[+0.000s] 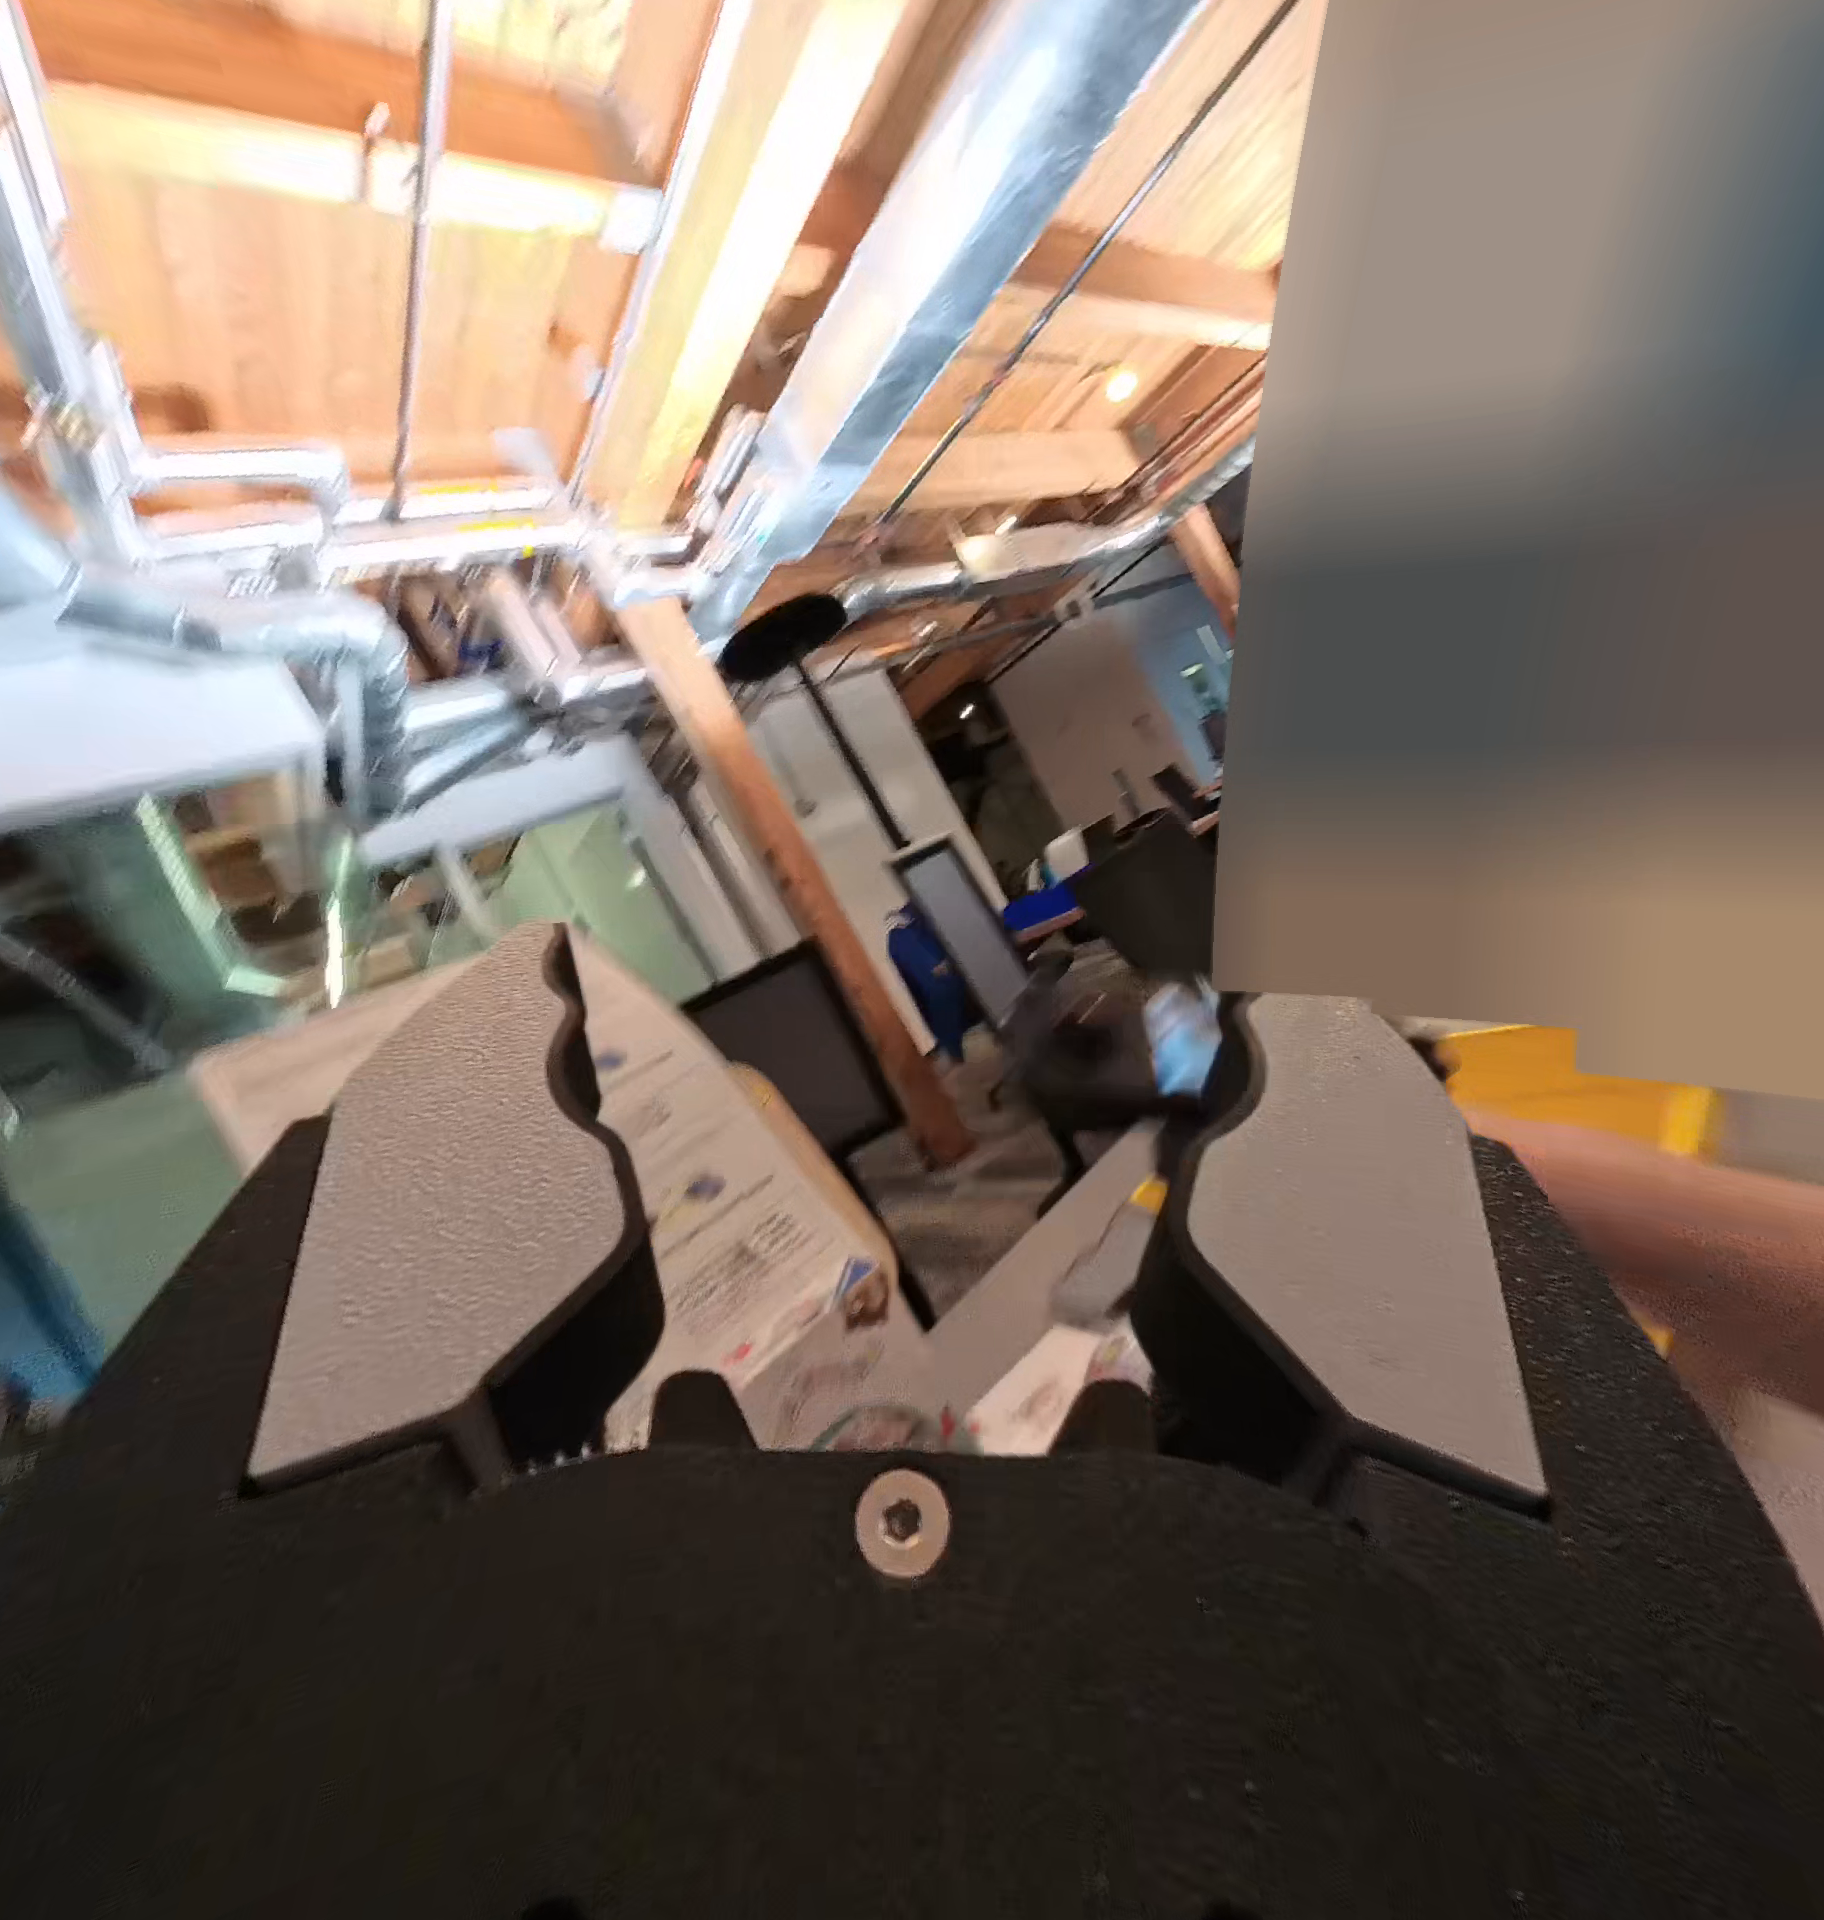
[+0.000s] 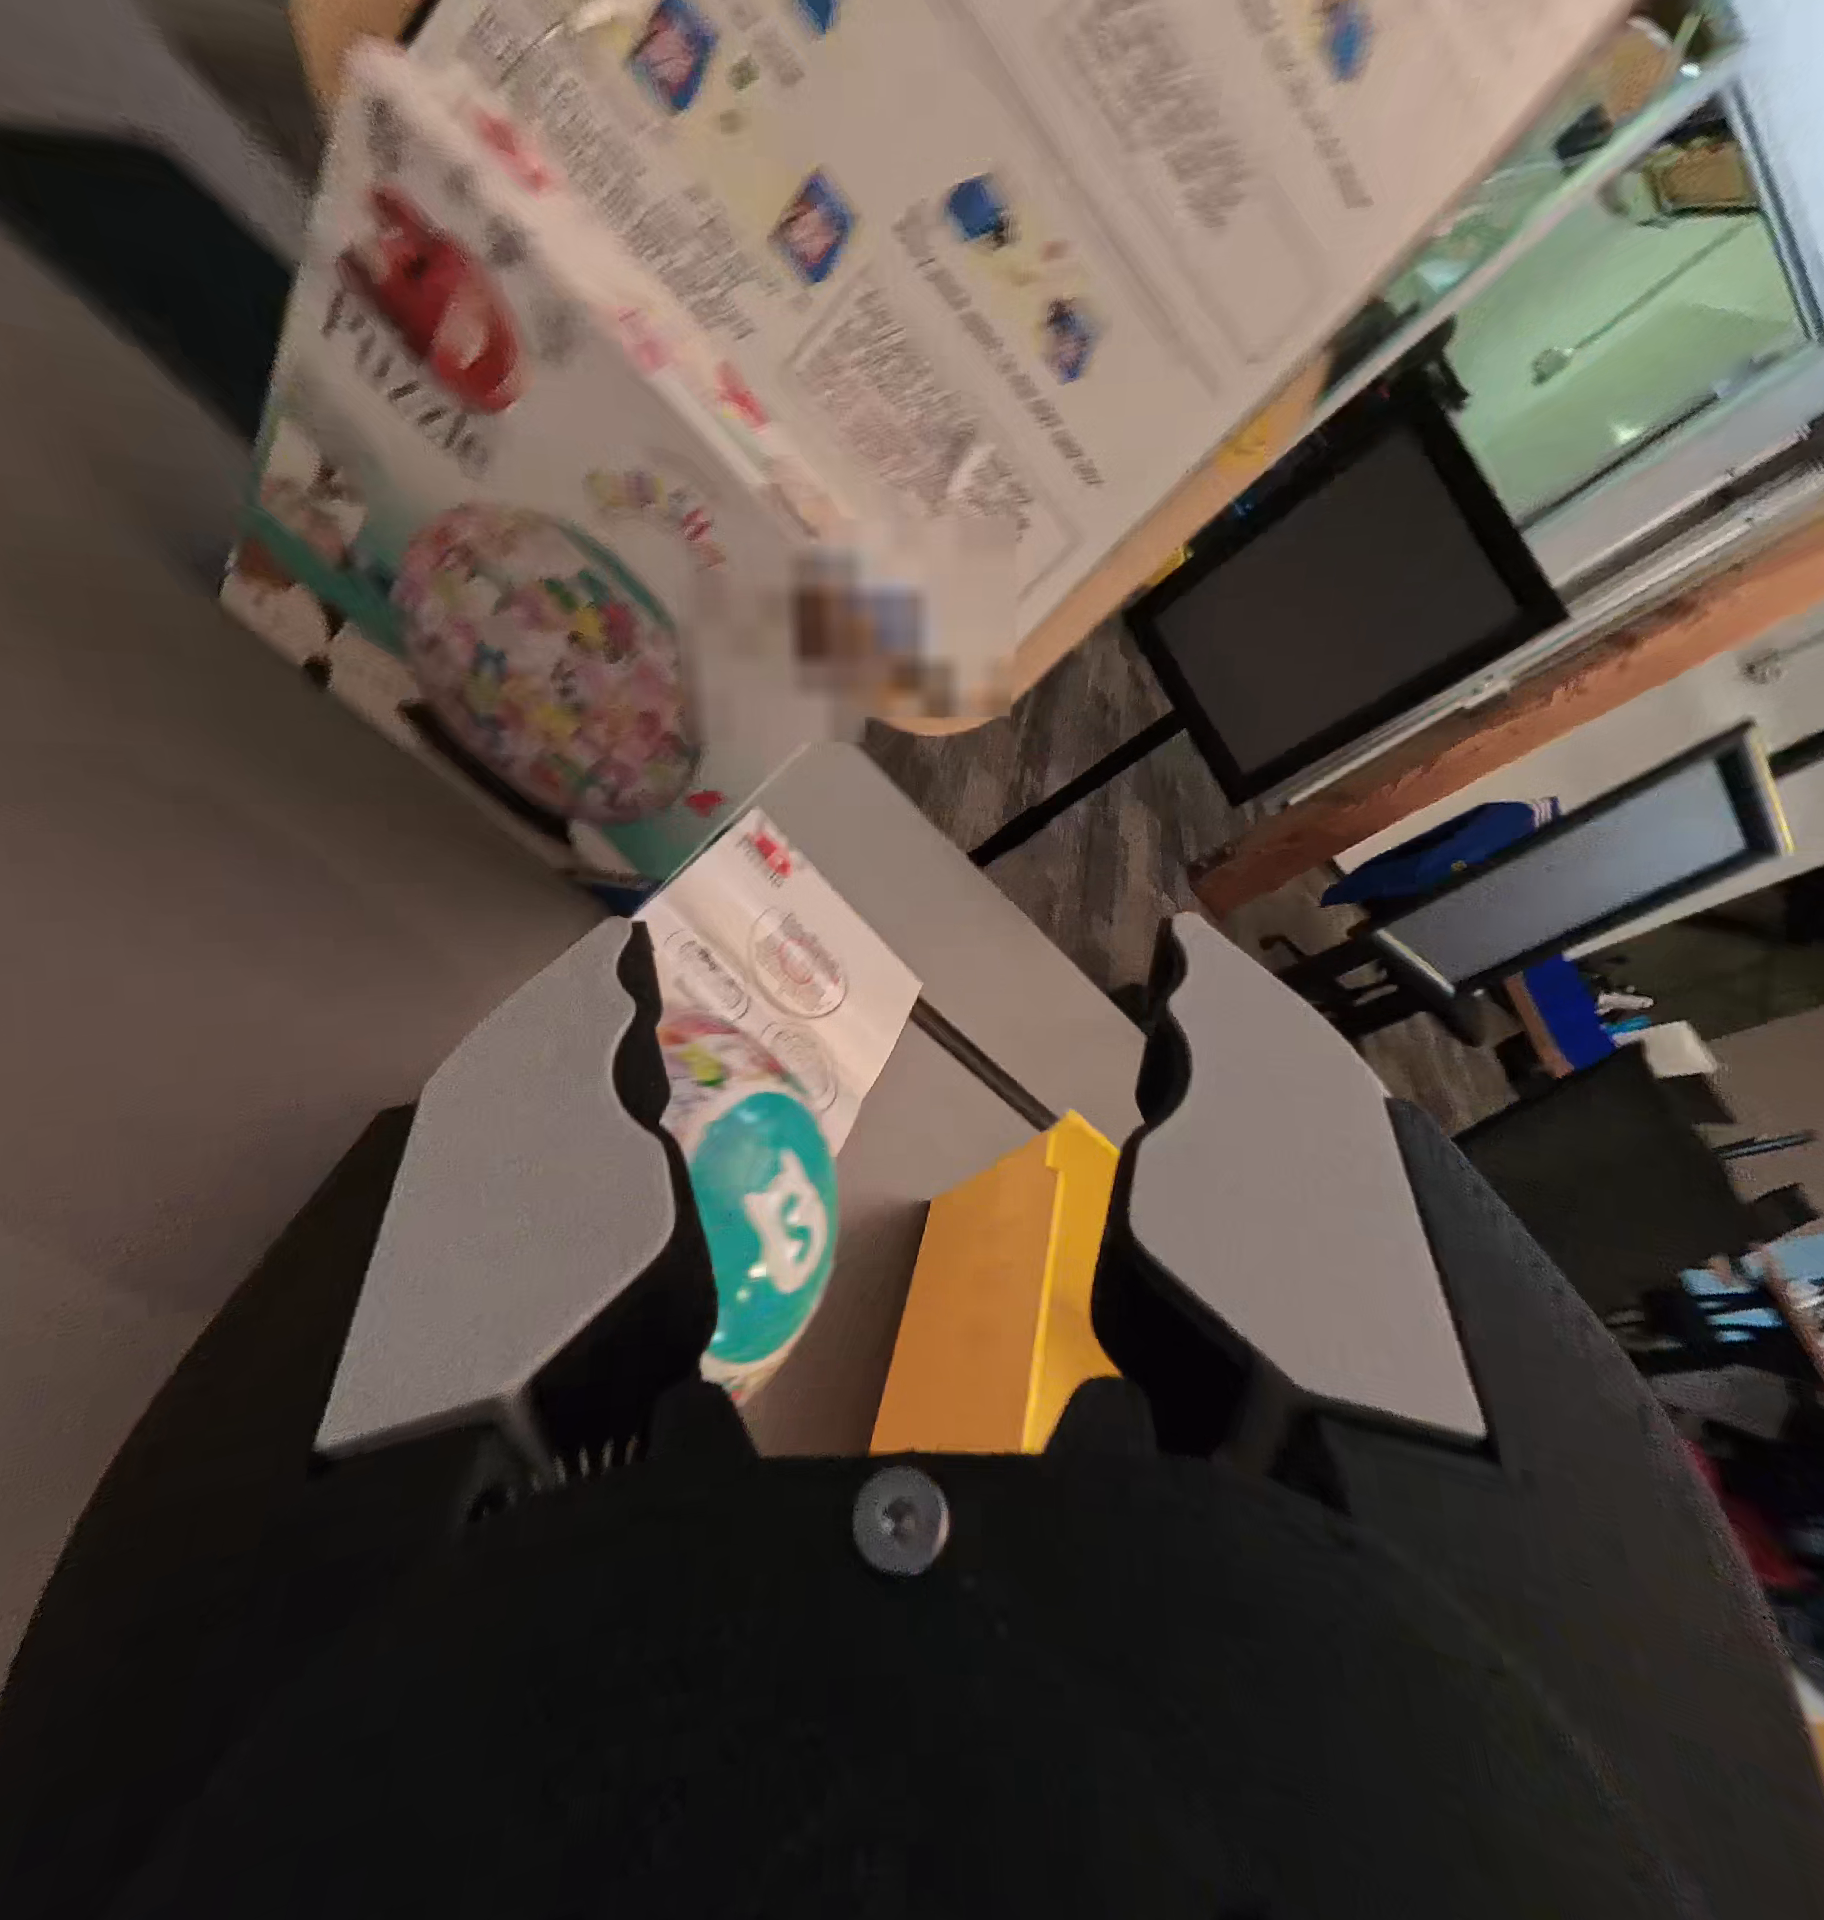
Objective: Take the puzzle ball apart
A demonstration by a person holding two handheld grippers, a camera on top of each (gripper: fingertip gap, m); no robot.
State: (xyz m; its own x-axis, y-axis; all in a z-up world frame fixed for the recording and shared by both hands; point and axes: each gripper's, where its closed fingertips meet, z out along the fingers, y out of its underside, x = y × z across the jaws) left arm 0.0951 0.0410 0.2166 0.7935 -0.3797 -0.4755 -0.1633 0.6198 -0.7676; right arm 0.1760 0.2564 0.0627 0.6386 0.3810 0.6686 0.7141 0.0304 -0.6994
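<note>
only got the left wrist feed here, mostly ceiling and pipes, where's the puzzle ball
Observer: The right wrist view shows the puzzle ball on the grey table, low beside the right gripper's left finger.
Operator: is it gripped
Observer: No, the right gripper is open and empty.
Operator: anything else near it
Observer: A yellow block lies to its right, and a leaflet just beyond.

Open-plan office under timber ceiling (image 1: 212,260); exposed ducts (image 1: 887,260); dark monitors (image 2: 1344,603).
</note>
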